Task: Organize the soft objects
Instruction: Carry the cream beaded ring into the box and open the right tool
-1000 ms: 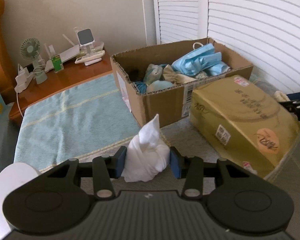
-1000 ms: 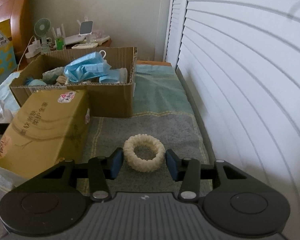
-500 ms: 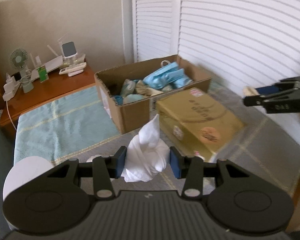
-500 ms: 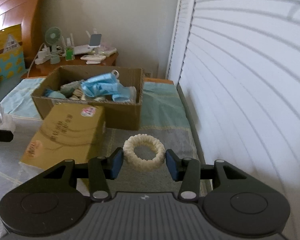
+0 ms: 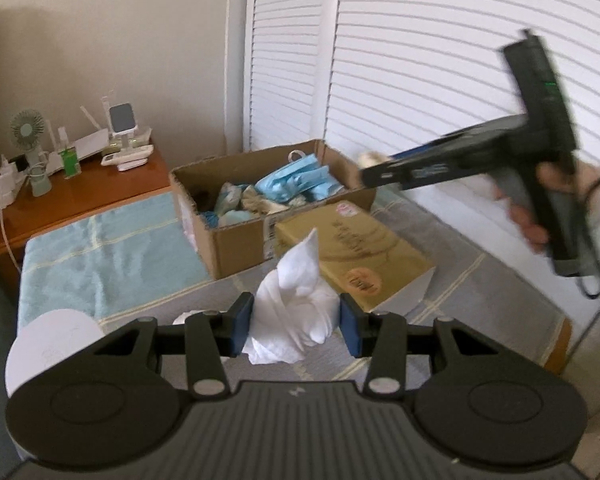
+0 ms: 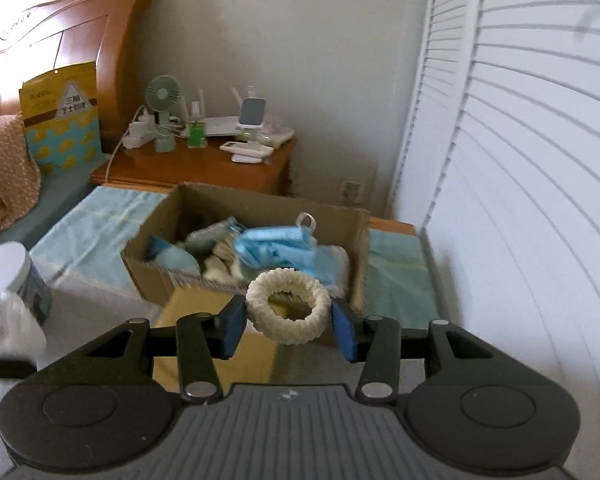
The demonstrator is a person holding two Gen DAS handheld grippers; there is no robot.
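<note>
My left gripper [image 5: 296,330] is shut on a crumpled white cloth [image 5: 296,300], held in the air in front of the open cardboard box [image 5: 236,240]. My right gripper [image 6: 288,322] is shut on a cream ribbed scrunchie [image 6: 288,306], raised above the near edge of the same cardboard box [image 6: 148,268]. The box holds blue face masks [image 6: 278,246] and other soft items. In the left wrist view the right gripper [image 5: 376,168] appears blurred at the right, held by a hand [image 5: 556,184], with its tip over the box's far right corner.
A tan tissue pack [image 5: 360,256] lies in front of the box. A wooden nightstand [image 6: 204,168] with a small fan [image 6: 162,94] and gadgets stands behind. A white roll [image 5: 48,344] sits at the left. White louvred doors [image 6: 520,200] line the right side.
Both grippers have risen with their loads. The right gripper has moved from beside the tissue pack up to the box's edge, and the views look down on the box from higher up.
</note>
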